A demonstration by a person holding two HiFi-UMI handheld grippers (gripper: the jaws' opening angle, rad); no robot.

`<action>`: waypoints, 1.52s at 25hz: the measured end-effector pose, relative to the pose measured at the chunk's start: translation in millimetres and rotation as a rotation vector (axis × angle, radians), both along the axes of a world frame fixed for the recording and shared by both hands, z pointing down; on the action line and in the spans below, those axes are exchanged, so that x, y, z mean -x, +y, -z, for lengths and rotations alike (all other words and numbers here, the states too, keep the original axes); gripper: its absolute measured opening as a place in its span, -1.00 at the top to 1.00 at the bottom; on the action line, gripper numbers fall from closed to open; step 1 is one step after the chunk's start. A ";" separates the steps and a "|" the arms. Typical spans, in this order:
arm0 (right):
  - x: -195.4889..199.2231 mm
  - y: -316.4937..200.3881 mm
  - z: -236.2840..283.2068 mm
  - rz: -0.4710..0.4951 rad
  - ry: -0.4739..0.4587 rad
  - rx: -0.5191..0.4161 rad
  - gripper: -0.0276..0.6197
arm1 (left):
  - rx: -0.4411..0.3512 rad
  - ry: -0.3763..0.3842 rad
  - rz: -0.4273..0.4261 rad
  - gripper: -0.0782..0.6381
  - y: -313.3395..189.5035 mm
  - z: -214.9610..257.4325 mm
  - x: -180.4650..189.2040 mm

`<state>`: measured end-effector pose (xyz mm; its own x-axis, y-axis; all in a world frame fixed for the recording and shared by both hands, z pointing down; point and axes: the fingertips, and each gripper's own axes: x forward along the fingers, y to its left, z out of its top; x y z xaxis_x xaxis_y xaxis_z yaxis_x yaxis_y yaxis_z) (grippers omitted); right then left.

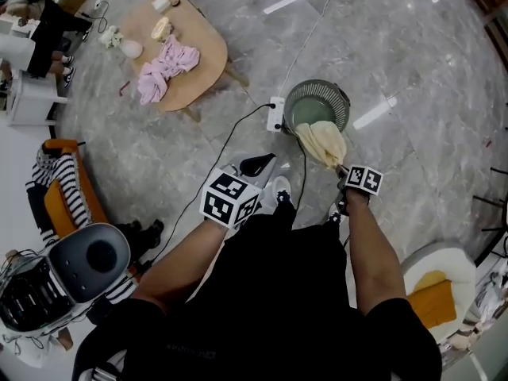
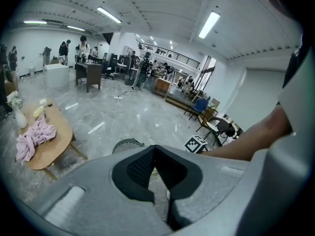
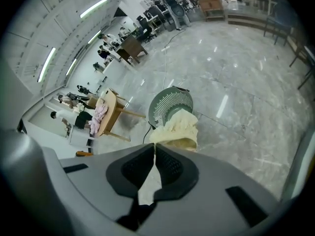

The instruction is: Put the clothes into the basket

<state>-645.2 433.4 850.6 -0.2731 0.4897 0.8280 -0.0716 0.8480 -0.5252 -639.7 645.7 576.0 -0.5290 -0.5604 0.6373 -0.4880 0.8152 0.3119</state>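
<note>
A cream cloth (image 1: 324, 143) hangs over the near rim of the round grey-green basket (image 1: 316, 104) on the floor. My right gripper (image 1: 342, 168) is shut on the cloth's near end. In the right gripper view the cloth (image 3: 177, 129) bunches just past the closed jaws, with the basket (image 3: 170, 103) behind it. My left gripper (image 1: 259, 165) hovers to the left of the basket, jaws shut with nothing in them. Pink clothes (image 1: 167, 68) lie on a low wooden table (image 1: 202, 74) further off, and show again in the left gripper view as pink clothes (image 2: 33, 136).
A white power strip (image 1: 275, 114) with a black cable lies against the basket's left side. An orange seat with striped clothes (image 1: 54, 177) stands at the left. A white cushioned chair (image 1: 444, 272) is at the lower right. A vase (image 1: 131, 49) stands on the table.
</note>
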 end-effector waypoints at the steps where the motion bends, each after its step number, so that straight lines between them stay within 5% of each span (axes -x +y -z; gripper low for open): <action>1: 1.3 0.8 -0.1 -0.008 0.003 -0.002 0.84 | -0.003 0.001 -0.007 0.78 0.9 0.4 2.5; 6: 5.5 -2.7 -6.6 -0.004 0.020 -0.072 0.83 | -0.007 0.016 -0.036 0.78 7.1 -4.7 9.2; 8: -1.8 -6.6 -9.1 0.023 0.026 -0.100 0.49 | -0.001 0.012 -0.037 0.78 6.7 -5.1 5.7; 17: -9.5 -1.8 24.8 0.004 -0.023 0.066 0.53 | -0.023 -0.010 0.043 0.78 -0.3 8.1 2.0; 25: -34.6 -38.2 129.3 0.071 -0.269 0.163 0.83 | -0.042 -0.064 0.064 0.78 -59.0 37.5 -39.3; 32: -76.0 -43.5 242.1 0.138 -0.481 0.309 0.87 | -0.055 -0.105 0.024 0.78 -104.0 57.1 -72.5; 38: -111.3 -47.0 304.0 0.230 -0.626 0.322 0.87 | -0.087 -0.150 0.017 0.78 -140.9 75.6 -100.4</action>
